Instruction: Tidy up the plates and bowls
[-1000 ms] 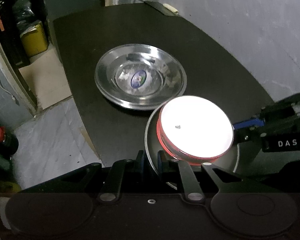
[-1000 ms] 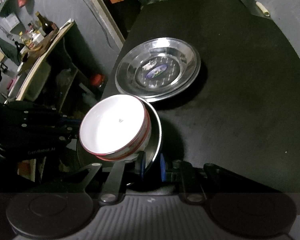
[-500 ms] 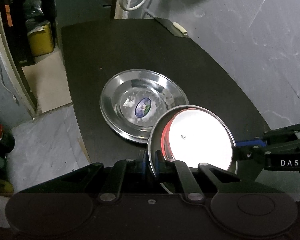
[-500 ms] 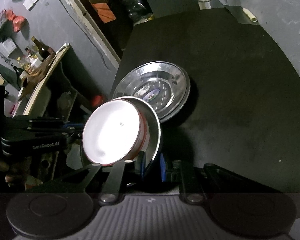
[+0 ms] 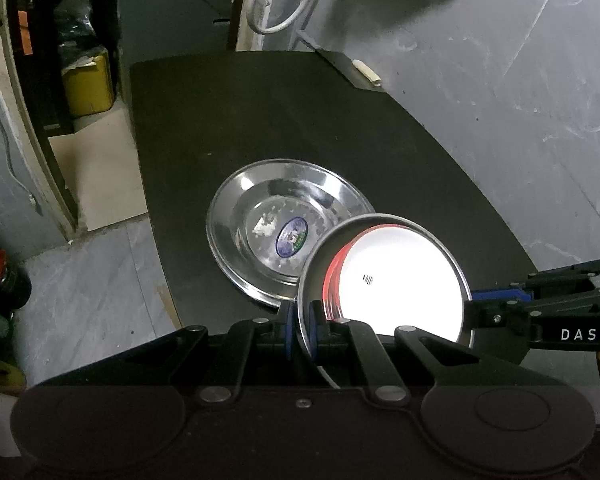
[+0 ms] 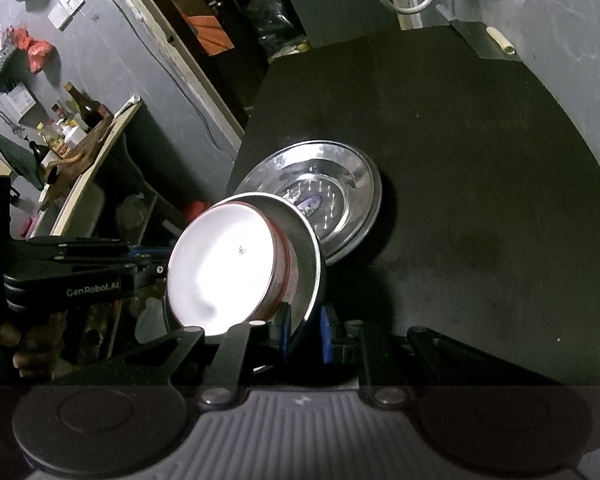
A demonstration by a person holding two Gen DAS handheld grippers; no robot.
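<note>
A white bowl [image 5: 400, 284] with a red outside sits in a steel plate [image 5: 380, 219], and both hang tilted above the black table [image 5: 260, 120]. My left gripper [image 5: 301, 330] is shut on that plate's near rim. My right gripper [image 6: 305, 332] is shut on the opposite rim of the same plate [image 6: 312, 248], with the bowl [image 6: 220, 268] inside it. Each gripper shows in the other's view, the right gripper [image 5: 496, 300] at the right and the left gripper [image 6: 152, 264] at the left. A second steel plate [image 5: 260, 216] with an oval sticker lies flat on the table, partly under the held plate.
The table's left edge drops to a tiled floor with a yellow container [image 5: 88, 84]. A grey wall runs along the table's right side. A small pale roll [image 5: 366, 72] lies at the far corner. A shelf with bottles [image 6: 80, 128] stands left of the table.
Both grippers have lifted the plate with the bowl off the table, and it now tilts and overlaps the edge of the flat plate. The table looks farther away in both views.
</note>
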